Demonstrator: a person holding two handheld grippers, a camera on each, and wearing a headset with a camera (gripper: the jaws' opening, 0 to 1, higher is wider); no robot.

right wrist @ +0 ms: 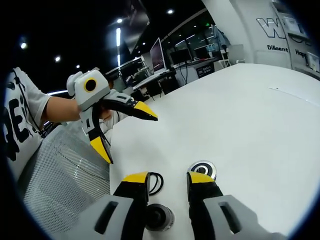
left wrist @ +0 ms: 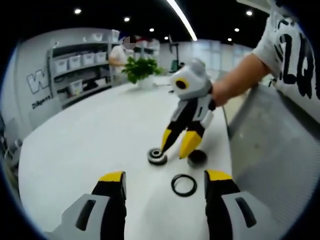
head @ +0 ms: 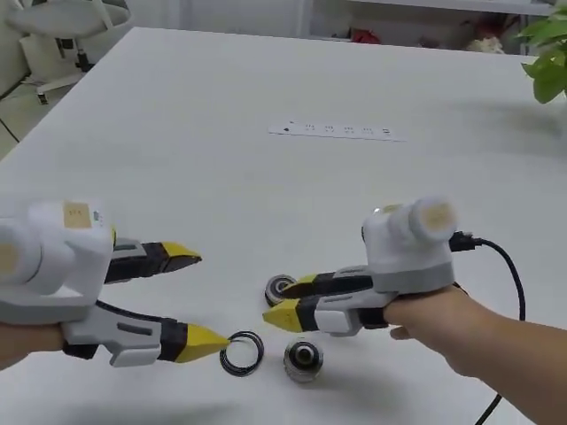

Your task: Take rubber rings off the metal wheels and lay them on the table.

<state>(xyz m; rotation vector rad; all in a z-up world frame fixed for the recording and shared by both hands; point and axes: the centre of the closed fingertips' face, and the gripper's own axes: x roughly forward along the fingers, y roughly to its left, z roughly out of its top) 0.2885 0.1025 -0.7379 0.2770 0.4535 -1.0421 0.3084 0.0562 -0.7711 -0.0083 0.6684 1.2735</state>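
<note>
White table (head: 266,88) | thin black rubber rings (head: 223,356) lying flat | silver metal wheels (head: 303,359) beside

White table (head: 266,80) holds a power strip (head: 337,131), black rubber rings (head: 241,352), far wheel (head: 280,287), near wheel (head: 303,359)

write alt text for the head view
Two handheld, yellow-tipped tongs sit low over a white table. The open left tongs are beside a loose black rubber ring, and the right tongs are between a far metal wheel and a near metal wheel.
</note>
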